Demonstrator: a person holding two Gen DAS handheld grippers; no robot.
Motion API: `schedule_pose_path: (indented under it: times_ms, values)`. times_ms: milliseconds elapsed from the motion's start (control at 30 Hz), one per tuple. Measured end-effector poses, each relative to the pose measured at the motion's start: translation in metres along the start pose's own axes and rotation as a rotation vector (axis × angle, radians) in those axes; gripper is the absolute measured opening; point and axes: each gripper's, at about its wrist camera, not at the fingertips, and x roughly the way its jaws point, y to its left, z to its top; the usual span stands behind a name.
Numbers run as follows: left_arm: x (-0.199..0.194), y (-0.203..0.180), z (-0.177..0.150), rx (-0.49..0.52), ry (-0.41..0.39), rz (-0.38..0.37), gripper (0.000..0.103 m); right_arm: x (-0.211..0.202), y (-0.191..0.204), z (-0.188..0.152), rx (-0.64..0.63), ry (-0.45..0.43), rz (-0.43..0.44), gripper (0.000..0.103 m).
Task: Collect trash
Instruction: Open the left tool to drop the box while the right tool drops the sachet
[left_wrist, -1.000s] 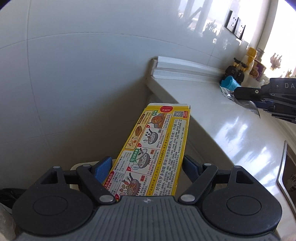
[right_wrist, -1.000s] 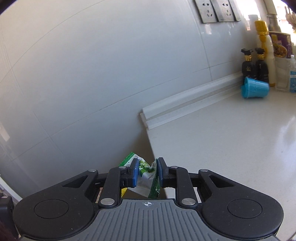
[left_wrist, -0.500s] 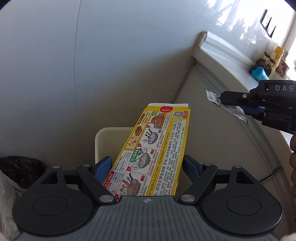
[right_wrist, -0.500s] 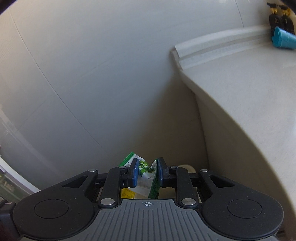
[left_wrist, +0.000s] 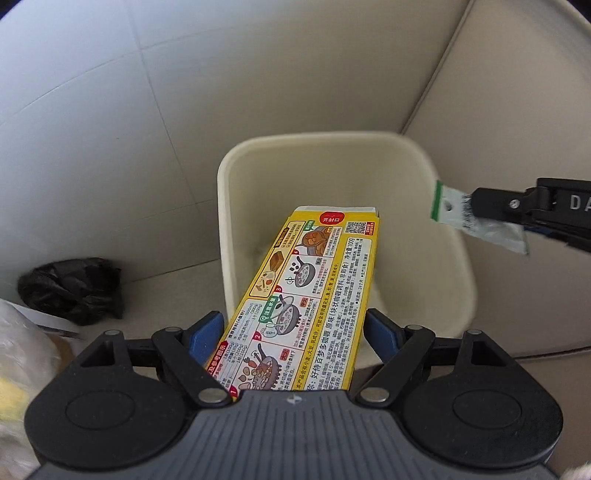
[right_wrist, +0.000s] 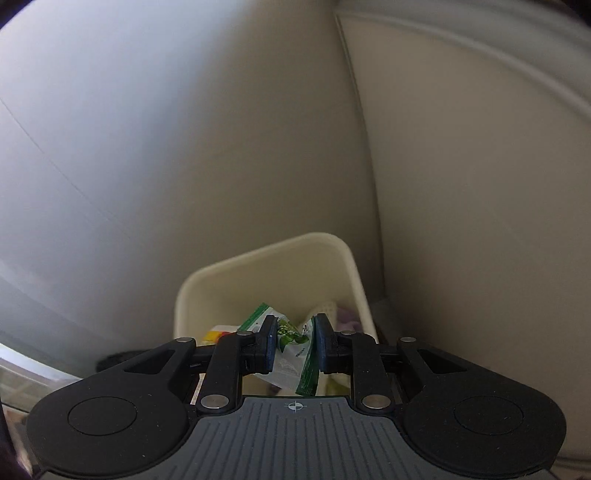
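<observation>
Trash bin (left_wrist: 448, 258) sits below both my grippers. Left gripper (left_wrist: 295, 334) clamps yellow box (left_wrist: 314, 295), nose over opening. Right gripper (right_wrist: 294, 341) pinches green wrapper (right_wrist: 291, 345). Centre each over bin, then release; avoid rim.

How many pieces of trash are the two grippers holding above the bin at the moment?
2. The yellow box is clamped in the left gripper over the cream bin; the green-and-white wrapper is pinched in the right gripper. More trash may lie hidden inside.

Yellow printed box (left_wrist: 314, 295) and crumpled green-white wrapper (right_wrist: 293, 347) above cream bin (left_wrist: 236, 184).
</observation>
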Motion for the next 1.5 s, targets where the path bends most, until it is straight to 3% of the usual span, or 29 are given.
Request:
schedule_pose_path:
  times_ms: [400,600,767,867,1267,1500]
  values:
    - [0.053,-0.027,0.021,0.175,0.116,0.147,0.081,0.047,0.013,-0.013,-0.244,0.001,-0.037,0.022]
    - [0.055,-0.019,0.022,0.139,0.091,0.079,0.08,0.061,0.017,-0.021,-0.274,0.015,-0.022,0.026]
    - [0.048,-0.01,0.015,0.147,0.055,0.062,0.079,0.065,0.007,-0.017,-0.23,0.029,0.018,0.036]
    - [0.044,-0.012,0.011,0.154,0.044,0.057,0.083,0.062,0.007,-0.017,-0.219,0.021,0.025,0.049]
    - [0.014,-0.016,0.002,0.138,0.014,0.039,0.086,0.047,0.011,-0.008,-0.223,0.006,0.006,0.05]
    - [-0.029,-0.01,-0.004,0.098,-0.052,-0.008,0.09,0.009,0.006,-0.003,-0.148,-0.008,0.017,0.056]
